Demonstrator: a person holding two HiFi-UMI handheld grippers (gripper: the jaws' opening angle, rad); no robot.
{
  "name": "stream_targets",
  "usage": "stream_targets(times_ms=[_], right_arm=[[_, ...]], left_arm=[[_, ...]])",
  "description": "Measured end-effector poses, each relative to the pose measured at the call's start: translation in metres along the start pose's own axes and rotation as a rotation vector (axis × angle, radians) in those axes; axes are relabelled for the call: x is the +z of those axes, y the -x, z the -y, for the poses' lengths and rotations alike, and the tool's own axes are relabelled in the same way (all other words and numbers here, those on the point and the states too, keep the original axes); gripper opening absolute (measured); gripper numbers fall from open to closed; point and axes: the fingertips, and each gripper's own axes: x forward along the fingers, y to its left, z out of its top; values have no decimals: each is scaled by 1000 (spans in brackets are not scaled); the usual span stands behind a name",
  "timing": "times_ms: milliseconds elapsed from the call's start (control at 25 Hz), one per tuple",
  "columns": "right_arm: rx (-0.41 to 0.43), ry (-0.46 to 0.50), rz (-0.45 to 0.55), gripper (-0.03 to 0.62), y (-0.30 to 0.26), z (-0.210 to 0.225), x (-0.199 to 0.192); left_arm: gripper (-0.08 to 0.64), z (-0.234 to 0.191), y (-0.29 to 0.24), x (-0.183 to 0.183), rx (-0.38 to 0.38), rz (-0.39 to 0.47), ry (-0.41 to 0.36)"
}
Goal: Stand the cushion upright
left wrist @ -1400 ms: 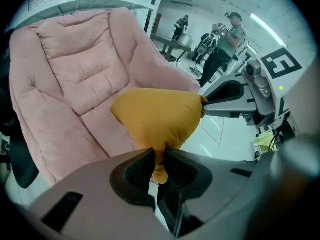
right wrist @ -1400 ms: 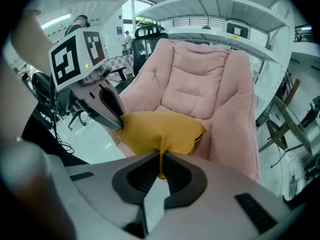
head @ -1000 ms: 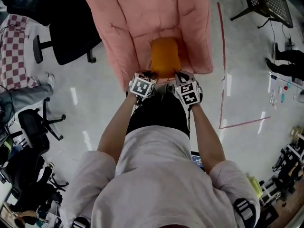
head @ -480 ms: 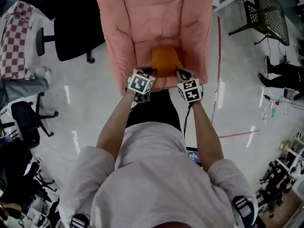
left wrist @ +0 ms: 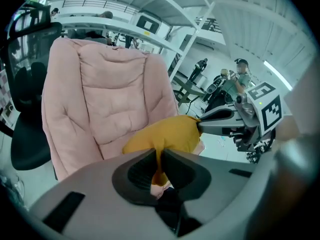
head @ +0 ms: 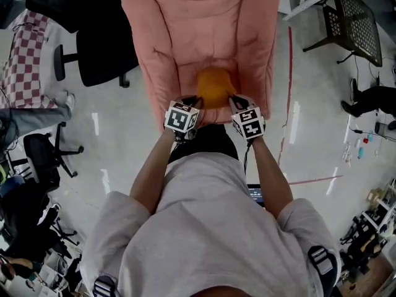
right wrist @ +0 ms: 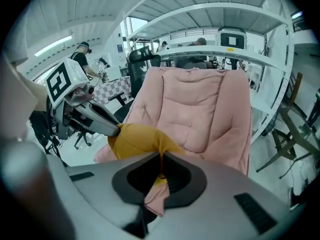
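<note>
An orange cushion [head: 213, 86] hangs over the seat of a pink padded armchair [head: 198, 23], lifted by its two near corners. My left gripper [head: 188, 104] is shut on the cushion's left corner, and my right gripper [head: 233, 102] is shut on its right corner. In the left gripper view the cushion [left wrist: 165, 139] bulges beyond the left gripper [left wrist: 160, 161], with the other gripper's finger biting its far corner. The right gripper view shows the cushion [right wrist: 137, 140] pinched in the right gripper [right wrist: 161, 165], and the chair's backrest [right wrist: 195, 109] rising behind it.
A black office chair [head: 99, 48] stands left of the armchair, with a checkered cloth [head: 25, 60] further left. A black mesh stand [head: 349, 17] is at the upper right. Red tape lines [head: 286, 104] run along the floor right of the armchair. White shelving [right wrist: 215, 54] rises behind it.
Both grippers have risen with the cushion's near edge. The cushion now looks shorter and rounder from above, its near side raised off the seat.
</note>
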Motion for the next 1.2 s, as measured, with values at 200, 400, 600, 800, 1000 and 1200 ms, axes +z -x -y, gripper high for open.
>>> stream_targets(times_ms=[200,400,600,800,1000,1200], right_arm=[[35,-10,-19,28,0,9,16],[81,-41,-38,28,-4,14,28],[118,-50,-62,28,-8,15,30],[145,-42,-50,28,-8,17,36],[161,-34,-60,28,-17,26,47],[181,-67,-83,28,-18,39,51]], left_arm=[[52,-3,4,19,24,-19,-27],[52,-10,6,30,47,-30,11],[52,-13,6,32,49,-61,26],[52,-16,8,39,63,-63,48],[52,-21,5,49,79,-85,49],[52,-22,-3,62,91,-105,65]])
